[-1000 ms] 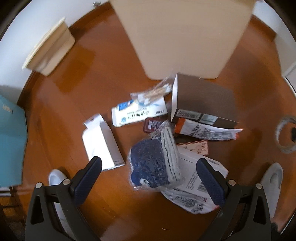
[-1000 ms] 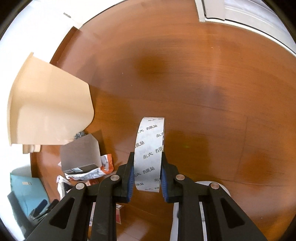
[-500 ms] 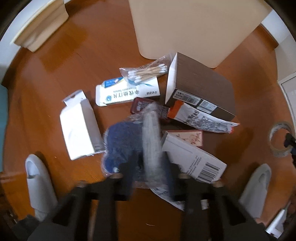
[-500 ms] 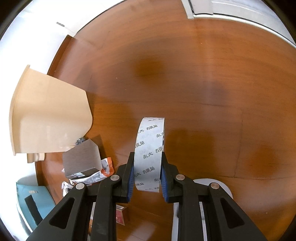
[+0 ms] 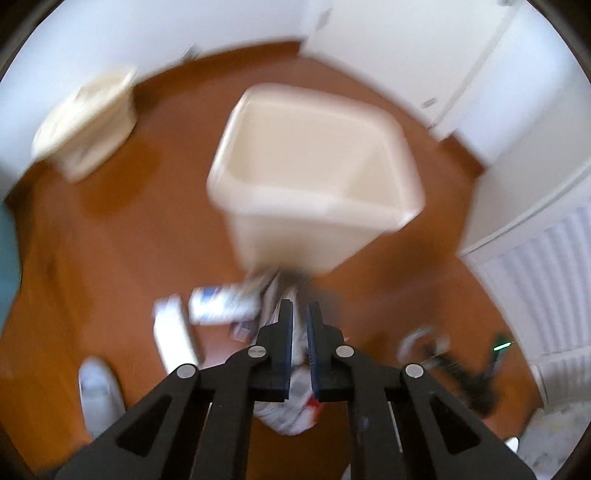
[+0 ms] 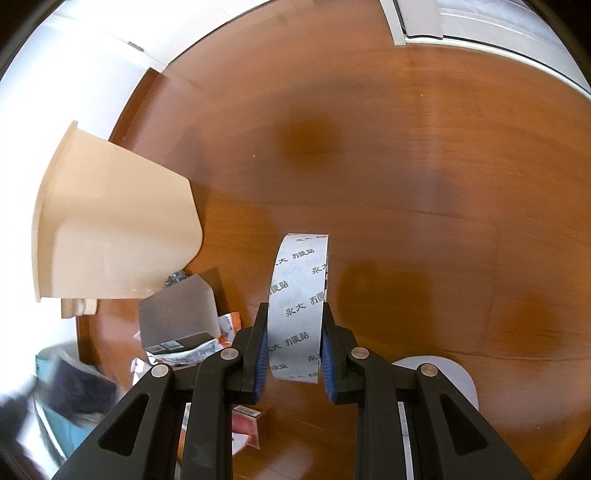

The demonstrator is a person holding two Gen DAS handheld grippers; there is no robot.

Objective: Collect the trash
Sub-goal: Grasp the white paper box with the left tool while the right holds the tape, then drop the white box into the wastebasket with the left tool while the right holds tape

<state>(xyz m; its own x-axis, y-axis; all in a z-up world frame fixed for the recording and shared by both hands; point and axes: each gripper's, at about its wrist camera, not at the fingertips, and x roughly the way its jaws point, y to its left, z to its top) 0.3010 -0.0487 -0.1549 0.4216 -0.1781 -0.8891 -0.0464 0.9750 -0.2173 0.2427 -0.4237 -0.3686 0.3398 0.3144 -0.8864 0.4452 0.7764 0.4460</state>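
My left gripper [image 5: 300,314] clamped on thin edge of plastic-wrapped bundle [image 5: 291,406], hanging below jaws, near open cream bin [image 5: 314,177]. My right gripper [image 6: 294,328] pinches tape roll [image 6: 299,302] upright over wooden floor [image 6: 406,166]; remaining litter beside bin.

A brown wooden floor [image 6: 406,155] is seen in both views, bounded by white walls [image 5: 388,33]. A white louvred panel [image 5: 546,295] is shown at the right of the blurred left wrist view. A pale slipper [image 5: 98,397] is seen lying on the floor, and another slipper [image 6: 447,373] appears behind the gripper in the right wrist view.
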